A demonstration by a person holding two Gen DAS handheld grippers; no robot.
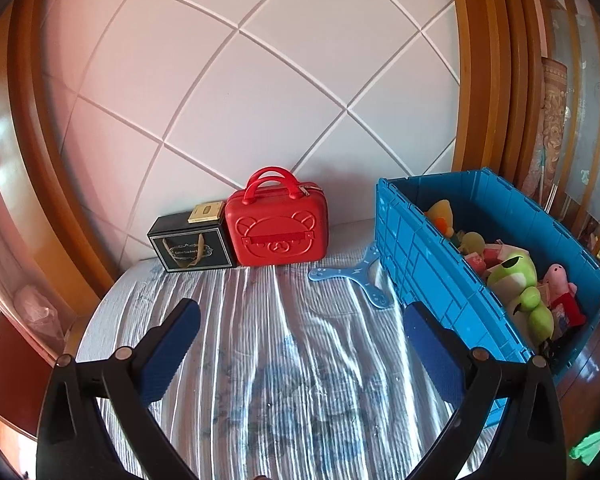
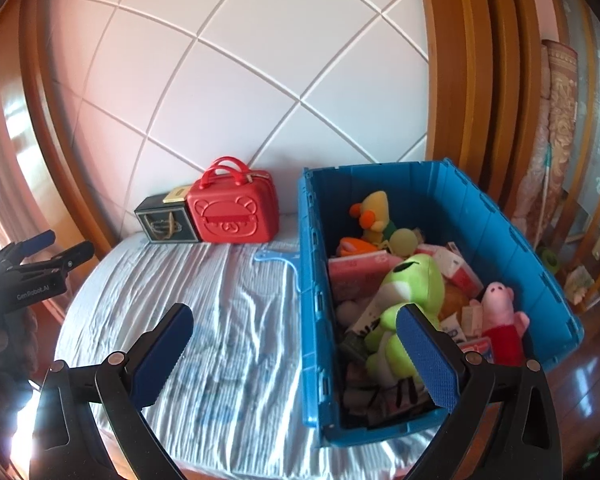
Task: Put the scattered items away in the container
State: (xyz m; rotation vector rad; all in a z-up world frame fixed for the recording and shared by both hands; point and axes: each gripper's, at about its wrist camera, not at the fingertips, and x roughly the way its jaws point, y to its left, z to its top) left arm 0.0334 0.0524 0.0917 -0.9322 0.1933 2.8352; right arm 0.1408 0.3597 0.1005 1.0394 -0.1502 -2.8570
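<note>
A blue plastic crate (image 1: 412, 248) (image 2: 316, 280) stands on the bed at the right. It holds several toys: a green frog plush (image 2: 412, 288) (image 1: 520, 280), a pink pig doll (image 2: 500, 312) (image 1: 560, 284), a yellow duck plush (image 2: 374, 212) and pink boxes. A flat light-blue three-armed toy (image 1: 360, 276) (image 2: 280, 258) lies on the bed against the crate's left wall. My left gripper (image 1: 300, 344) is open and empty over the bed. My right gripper (image 2: 296, 352) is open and empty, straddling the crate's near left wall.
A red bear-face case (image 1: 278, 224) (image 2: 234, 212) and a black gift box (image 1: 190, 246) (image 2: 164, 224) stand against the white padded headboard (image 1: 260, 80). Wooden frame posts flank the bed. The left gripper shows at the left edge of the right wrist view (image 2: 40, 260).
</note>
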